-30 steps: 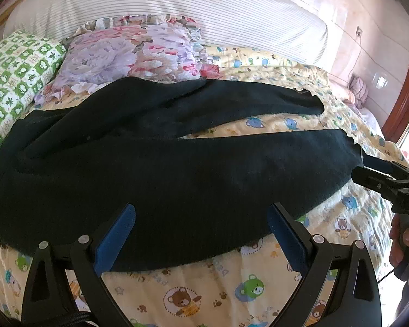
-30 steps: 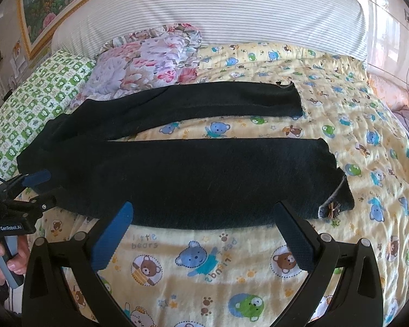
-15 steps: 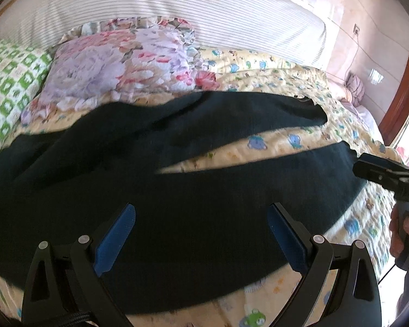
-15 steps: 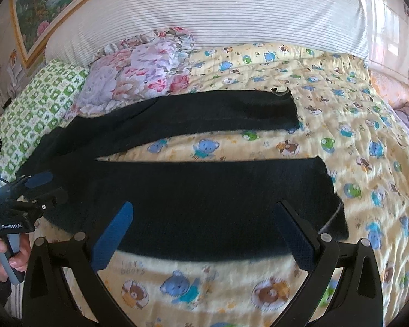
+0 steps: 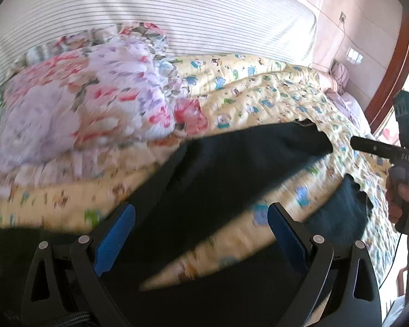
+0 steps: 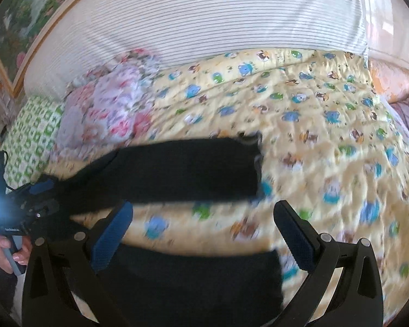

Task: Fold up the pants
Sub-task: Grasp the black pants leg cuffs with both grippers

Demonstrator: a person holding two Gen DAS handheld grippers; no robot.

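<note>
Black pants (image 5: 231,169) lie flat on a yellow bear-print quilt (image 5: 272,92), legs spread apart and pointing right. In the right wrist view the far leg (image 6: 182,171) crosses the middle and the near leg (image 6: 193,286) lies under the fingers. My left gripper (image 5: 201,234) is open and empty over the pants near the crotch. My right gripper (image 6: 204,231) is open and empty above the near leg's end. The right gripper also shows in the left wrist view (image 5: 373,147), and the left gripper shows in the right wrist view (image 6: 41,190). Both views are blurred.
A floral pillow (image 5: 76,103) and a green patterned pillow (image 6: 30,139) lie at the left. A striped headboard cushion (image 6: 204,21) runs along the back. A wooden door frame (image 5: 390,76) stands at the far right.
Both grippers have moved forward and lower over the pants; the near leg now sits under the fingers. The jaws stay open. The pants have not moved.
</note>
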